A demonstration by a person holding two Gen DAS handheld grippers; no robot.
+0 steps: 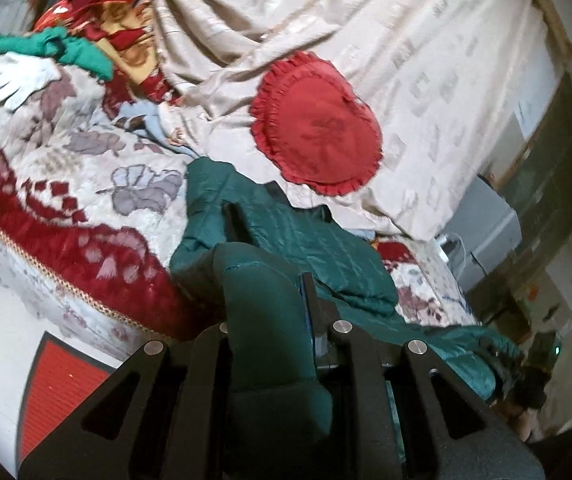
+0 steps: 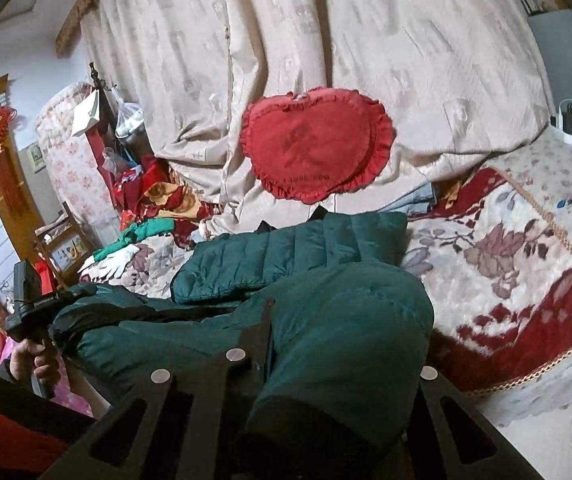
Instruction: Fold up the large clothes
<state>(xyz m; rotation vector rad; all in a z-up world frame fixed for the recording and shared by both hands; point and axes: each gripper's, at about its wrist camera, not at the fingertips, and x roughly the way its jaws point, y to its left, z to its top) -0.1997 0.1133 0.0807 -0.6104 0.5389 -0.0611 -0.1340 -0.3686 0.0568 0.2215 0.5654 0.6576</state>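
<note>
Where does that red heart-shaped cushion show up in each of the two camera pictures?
Left wrist view: the red cushion sits right of centre, above the green jacket.
Right wrist view: the cushion sits near the centre, leaning on the beige curtain, again above the jacket.
Shared landmark: the curtain behind it.

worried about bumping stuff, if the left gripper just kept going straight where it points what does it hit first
Probably the folded body of the green quilted jacket it already grips, lying just ahead on the floral blanket. The red heart cushion sits beyond; depth is unclear.
</note>
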